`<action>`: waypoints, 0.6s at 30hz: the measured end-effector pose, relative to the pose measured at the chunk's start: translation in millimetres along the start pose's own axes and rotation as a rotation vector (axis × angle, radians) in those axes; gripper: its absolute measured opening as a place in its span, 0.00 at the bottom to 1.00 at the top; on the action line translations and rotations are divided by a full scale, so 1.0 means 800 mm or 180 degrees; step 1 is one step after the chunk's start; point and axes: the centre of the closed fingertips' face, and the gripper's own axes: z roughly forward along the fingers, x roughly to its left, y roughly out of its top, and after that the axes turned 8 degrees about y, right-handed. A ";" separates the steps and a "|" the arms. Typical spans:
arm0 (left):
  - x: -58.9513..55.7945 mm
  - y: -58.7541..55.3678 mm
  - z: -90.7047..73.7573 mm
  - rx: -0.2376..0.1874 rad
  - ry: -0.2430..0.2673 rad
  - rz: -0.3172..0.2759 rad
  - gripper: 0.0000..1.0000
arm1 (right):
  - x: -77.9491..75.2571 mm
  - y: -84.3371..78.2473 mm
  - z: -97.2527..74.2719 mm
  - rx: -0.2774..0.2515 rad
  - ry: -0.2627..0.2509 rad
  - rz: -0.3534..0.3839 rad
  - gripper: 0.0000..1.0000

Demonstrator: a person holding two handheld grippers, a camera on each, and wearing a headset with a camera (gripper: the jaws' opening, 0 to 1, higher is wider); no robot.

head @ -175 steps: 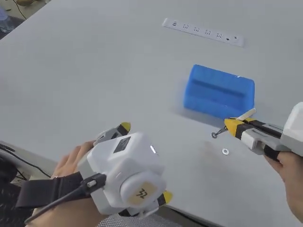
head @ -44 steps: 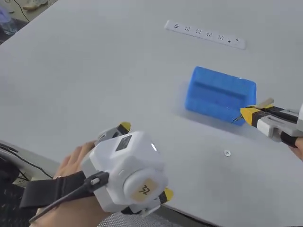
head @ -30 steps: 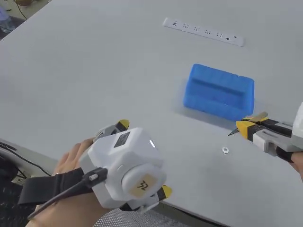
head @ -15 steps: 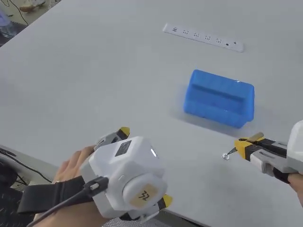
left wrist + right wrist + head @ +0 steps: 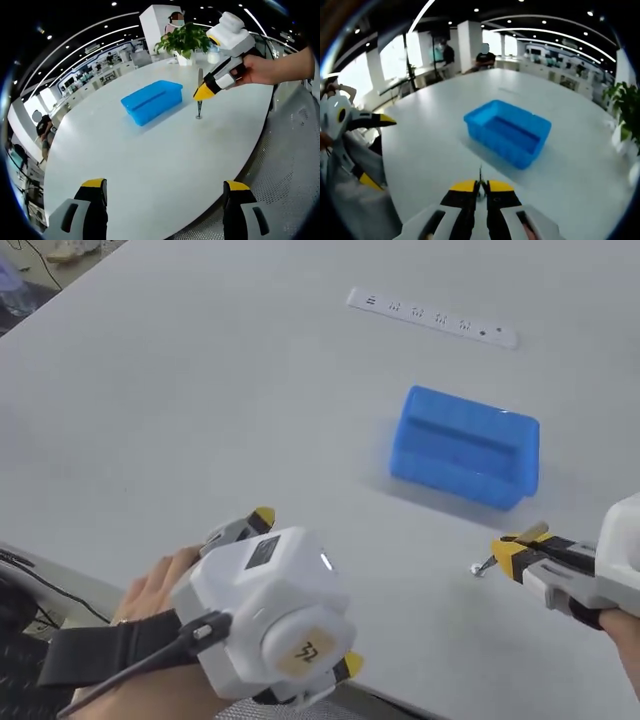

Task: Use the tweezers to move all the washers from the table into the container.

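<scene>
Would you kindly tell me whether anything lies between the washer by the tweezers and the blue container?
Nothing visible does. The washer lies on bare table in front of the container, with open surface between them. The tweezers, held in the right gripper, have their tips at the washer.

An open-plan office hall: long curved ceiling light strips (image 5: pixel 555 42), a white square pillar (image 5: pixel 159 25), a potted green plant (image 5: pixel 185 39), a wide white table (image 5: pixel 200 390).

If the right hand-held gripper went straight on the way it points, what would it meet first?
Likely the washer on the table, just at its tweezers' tips; whether they touch is unclear.
</scene>
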 end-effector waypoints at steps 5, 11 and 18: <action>0.000 0.000 0.000 0.0002 0.0000 -0.0001 0.99 | -0.003 0.001 0.002 -0.0048 -0.0042 -0.0017 0.03; 0.000 -0.001 0.001 0.0011 -0.0001 0.0005 0.99 | -0.003 0.002 0.003 -0.0119 -0.0082 -0.0052 0.02; -0.001 -0.001 0.001 0.0017 -0.0006 0.0008 0.99 | -0.001 0.003 0.004 -0.0091 -0.0101 -0.0056 0.02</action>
